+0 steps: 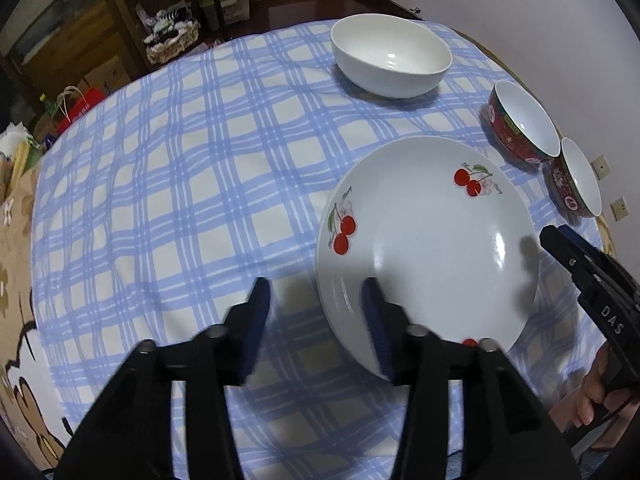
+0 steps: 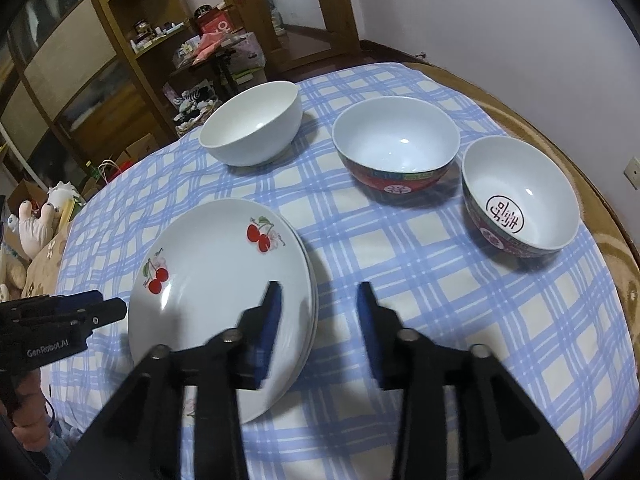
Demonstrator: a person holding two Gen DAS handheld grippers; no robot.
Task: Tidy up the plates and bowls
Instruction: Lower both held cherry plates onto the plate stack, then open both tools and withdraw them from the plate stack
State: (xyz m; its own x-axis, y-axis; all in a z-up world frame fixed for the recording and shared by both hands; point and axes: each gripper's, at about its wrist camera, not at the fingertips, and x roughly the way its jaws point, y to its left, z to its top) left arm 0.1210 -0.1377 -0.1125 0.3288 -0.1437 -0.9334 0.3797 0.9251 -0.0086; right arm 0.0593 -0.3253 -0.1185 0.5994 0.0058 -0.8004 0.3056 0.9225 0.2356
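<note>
- The left gripper [image 1: 316, 300], black-framed with blue pads, is sitting nearest the lens in the left wrist view with its jaws spread wide, released and grasping nothing; its right pad is hanging over the near-left rim of the stack of white ceramic plates printed with red cherries [image 1: 432, 248], while its left pad is hovering over the cloth just beside that stack.
- The right gripper [image 2: 318, 308], built the same, is likewise standing open and holding nothing; its left finger is overlapping the stack's right edge [image 2: 216, 280] in the right wrist view, and its right finger is hanging above the cloth beside the stack.
- The plate stack is resting on the blue-and-white checked tablecloth [image 1: 180, 184], at least two rims showing along its right side.
- The plain white ceramic bowl [image 2: 252, 124] is standing upright beyond the plate stack, well apart from it.
- The larger red-patterned bowl with a white interior [image 2: 396, 148] is sitting to the far right of the plate stack.
- The smaller red-patterned bowl bearing a red character inside [image 2: 520, 196] is sitting farther right of the stack, just beside the larger red one.
- A wooden shelf unit [image 2: 120, 40] crowded with small items is standing behind the table, beyond the plate stack.
</note>
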